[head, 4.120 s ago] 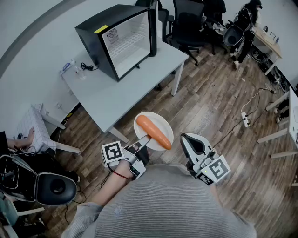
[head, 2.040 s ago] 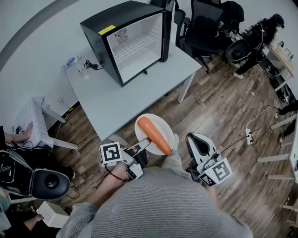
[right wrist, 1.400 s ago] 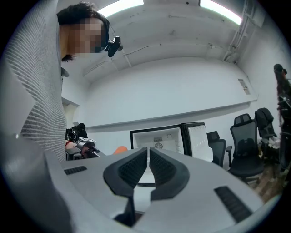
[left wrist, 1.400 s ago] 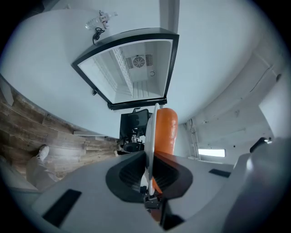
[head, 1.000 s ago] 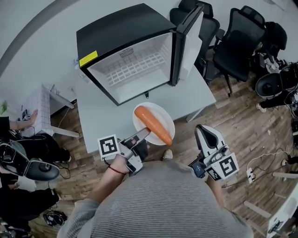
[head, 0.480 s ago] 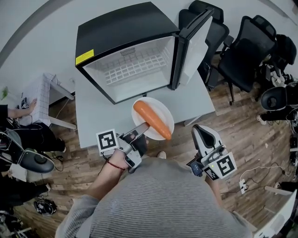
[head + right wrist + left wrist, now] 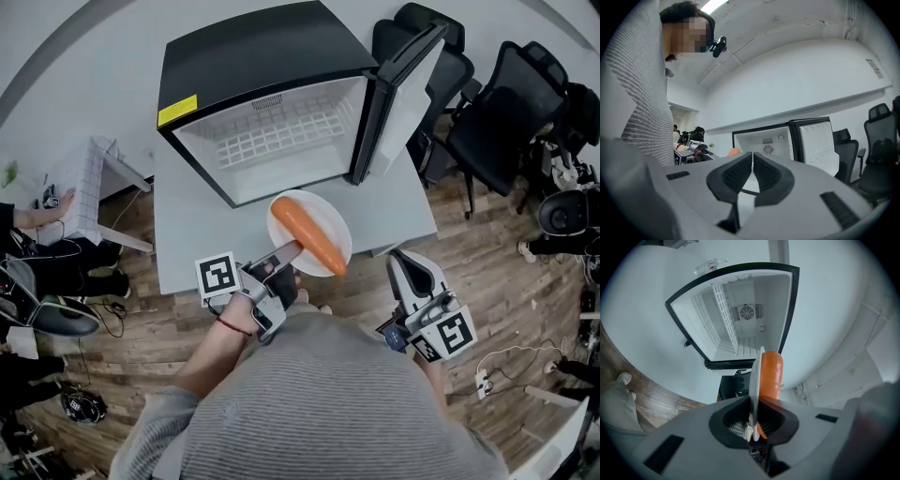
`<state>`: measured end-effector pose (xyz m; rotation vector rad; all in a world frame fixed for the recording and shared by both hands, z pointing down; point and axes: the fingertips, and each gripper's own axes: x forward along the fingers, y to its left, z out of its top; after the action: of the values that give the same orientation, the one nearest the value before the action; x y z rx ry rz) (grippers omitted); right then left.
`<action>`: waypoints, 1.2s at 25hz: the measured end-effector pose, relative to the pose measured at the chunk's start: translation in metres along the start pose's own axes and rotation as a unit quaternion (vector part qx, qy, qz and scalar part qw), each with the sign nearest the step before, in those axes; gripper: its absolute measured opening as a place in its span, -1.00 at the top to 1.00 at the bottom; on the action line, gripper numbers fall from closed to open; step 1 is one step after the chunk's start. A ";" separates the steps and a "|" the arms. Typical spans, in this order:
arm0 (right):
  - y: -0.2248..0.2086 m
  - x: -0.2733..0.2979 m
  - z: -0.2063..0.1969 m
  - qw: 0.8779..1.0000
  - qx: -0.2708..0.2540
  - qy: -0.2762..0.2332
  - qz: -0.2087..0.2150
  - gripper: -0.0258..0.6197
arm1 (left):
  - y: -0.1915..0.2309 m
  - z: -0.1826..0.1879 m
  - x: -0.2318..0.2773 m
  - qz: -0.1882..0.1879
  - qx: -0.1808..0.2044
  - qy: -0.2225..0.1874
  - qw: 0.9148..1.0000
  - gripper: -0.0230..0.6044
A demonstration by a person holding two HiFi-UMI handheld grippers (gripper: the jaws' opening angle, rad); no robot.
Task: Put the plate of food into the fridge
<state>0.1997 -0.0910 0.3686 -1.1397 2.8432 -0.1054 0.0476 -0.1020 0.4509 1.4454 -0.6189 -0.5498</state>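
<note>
A white plate (image 7: 330,214) carries a long orange carrot (image 7: 307,232). My left gripper (image 7: 281,259) is shut on the plate's near rim and holds it level over the grey table (image 7: 187,248). The plate sits just in front of the black mini fridge (image 7: 253,56), whose door (image 7: 405,89) stands open to the right. In the left gripper view the plate (image 7: 756,376) is edge-on between the jaws, with the carrot (image 7: 771,373) on its right and the fridge interior (image 7: 740,319) ahead. My right gripper (image 7: 405,267) hangs to the right of the plate, shut with nothing in it (image 7: 752,169).
Black office chairs (image 7: 506,112) stand to the right of the table. At the left are a white stool (image 7: 86,183) and another person's hand (image 7: 42,204). White wire shelves (image 7: 272,141) line the fridge. Wooden floor lies below the table's near edge.
The plate with the carrot has moved a little closer to the open fridge, still held by the left gripper. The right gripper came along beside it, still shut.
</note>
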 end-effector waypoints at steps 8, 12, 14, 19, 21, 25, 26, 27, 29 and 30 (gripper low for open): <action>0.009 0.035 0.004 1.000 -0.002 0.002 0.023 0.88 | 0.015 0.031 -0.004 0.025 -0.012 -0.023 0.999 0.81; 0.016 0.057 -0.001 0.999 0.000 0.009 0.045 0.88 | 0.021 0.049 0.004 0.035 -0.011 -0.029 0.999 0.81; 0.021 0.069 -0.002 0.998 0.001 0.011 0.060 0.88 | 0.022 0.057 0.009 0.037 -0.007 -0.029 0.999 0.81; 0.034 0.095 -0.003 0.995 -0.001 0.016 0.098 0.88 | 0.027 0.077 0.021 0.048 -0.003 -0.019 0.999 0.81; 0.037 0.103 -0.003 0.994 -0.001 0.016 0.107 0.88 | 0.031 0.084 0.026 0.054 -0.006 -0.018 0.998 0.81; 0.039 0.116 -0.003 0.993 -0.002 0.016 0.115 0.88 | 0.035 0.103 0.035 0.058 -0.011 -0.022 0.998 0.81; 0.038 0.120 -0.003 0.993 -0.001 0.017 0.117 0.88 | 0.037 0.107 0.037 0.059 -0.013 -0.023 0.998 0.81; 0.038 0.123 -0.004 0.993 -0.001 0.018 0.118 0.88 | 0.039 0.111 0.040 0.060 -0.016 -0.024 0.998 0.81; 0.037 0.131 -0.005 0.992 0.000 0.021 0.122 0.88 | 0.045 0.120 0.044 0.065 -0.022 -0.027 0.997 0.81; 0.037 0.134 -0.005 0.992 0.000 0.022 0.125 0.88 | 0.048 0.125 0.046 0.068 -0.024 -0.029 0.997 0.81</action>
<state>0.0766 -0.1567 0.3645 -0.7814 2.9947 -0.1155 -0.0056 -0.2214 0.5042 1.3357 -0.7398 -0.4979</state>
